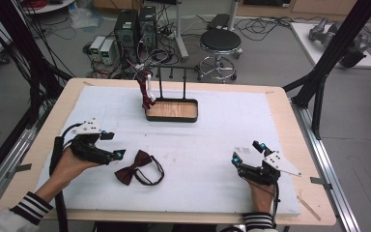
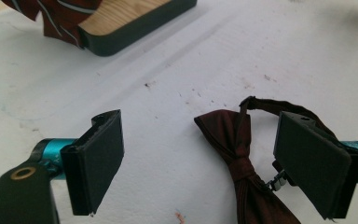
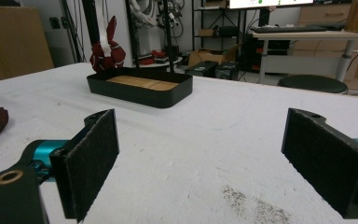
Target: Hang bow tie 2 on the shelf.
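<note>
White table pad (image 1: 212, 145) spreads wide, wooden tray (image 1: 172, 110) at its far middle. Left gripper (image 1: 107, 145) sits released near left; its own view catches the maroon bow tie (image 2: 242, 163) lying just inside one jaw. Right gripper (image 1: 244, 153) gapes released over bare pad near right.

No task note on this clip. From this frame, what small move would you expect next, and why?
Probably the left gripper eases forward and closes on the dark red bow tie. Its jaws stand open, the tie lies flat between them, just ahead. The right gripper rests open, far from it.
</note>
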Tool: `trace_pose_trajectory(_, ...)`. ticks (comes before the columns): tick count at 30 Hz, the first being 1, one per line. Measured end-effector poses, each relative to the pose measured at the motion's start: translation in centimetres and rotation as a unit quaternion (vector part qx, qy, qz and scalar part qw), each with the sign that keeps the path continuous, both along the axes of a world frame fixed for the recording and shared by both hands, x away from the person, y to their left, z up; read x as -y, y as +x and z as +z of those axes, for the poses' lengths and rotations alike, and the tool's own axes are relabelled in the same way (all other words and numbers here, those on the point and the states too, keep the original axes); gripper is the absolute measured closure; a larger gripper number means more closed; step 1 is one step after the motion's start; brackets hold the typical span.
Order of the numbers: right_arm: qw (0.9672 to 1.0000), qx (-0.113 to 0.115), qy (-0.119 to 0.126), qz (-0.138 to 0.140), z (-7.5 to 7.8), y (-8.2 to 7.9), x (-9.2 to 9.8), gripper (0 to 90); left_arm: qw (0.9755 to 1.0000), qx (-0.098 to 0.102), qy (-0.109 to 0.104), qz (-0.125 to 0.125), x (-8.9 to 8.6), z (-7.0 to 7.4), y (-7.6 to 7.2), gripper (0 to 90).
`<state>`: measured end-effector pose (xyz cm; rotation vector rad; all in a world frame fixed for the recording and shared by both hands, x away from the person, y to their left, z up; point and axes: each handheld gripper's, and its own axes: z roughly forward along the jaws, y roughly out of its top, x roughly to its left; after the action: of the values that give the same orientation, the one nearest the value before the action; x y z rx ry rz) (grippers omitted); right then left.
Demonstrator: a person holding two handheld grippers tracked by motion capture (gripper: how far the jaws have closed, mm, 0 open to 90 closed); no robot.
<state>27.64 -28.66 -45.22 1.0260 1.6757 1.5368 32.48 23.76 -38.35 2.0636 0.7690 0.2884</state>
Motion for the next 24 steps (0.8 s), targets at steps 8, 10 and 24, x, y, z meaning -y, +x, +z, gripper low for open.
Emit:
trace_pose_trajectory(8,1.0,-0.001,0.003,0.0,0.0,0.0,0.0,10.2,0.9992,-0.015,0.031,-0.018,1.7,-0.4,0.1,17.3)
trace_pose_trajectory(10,1.0,0.0,0.003,0.0,0.0,0.0,0.0,10.2,0.9986,-0.021,0.042,-0.023,1.9,-0.6,0.2,17.7)
trace_pose_trajectory(24,1.0,0.0,0.002,0.0,0.0,0.0,0.0,10.2,0.9921,-0.076,0.089,-0.045,3.9,-1.8,0.9,24.4)
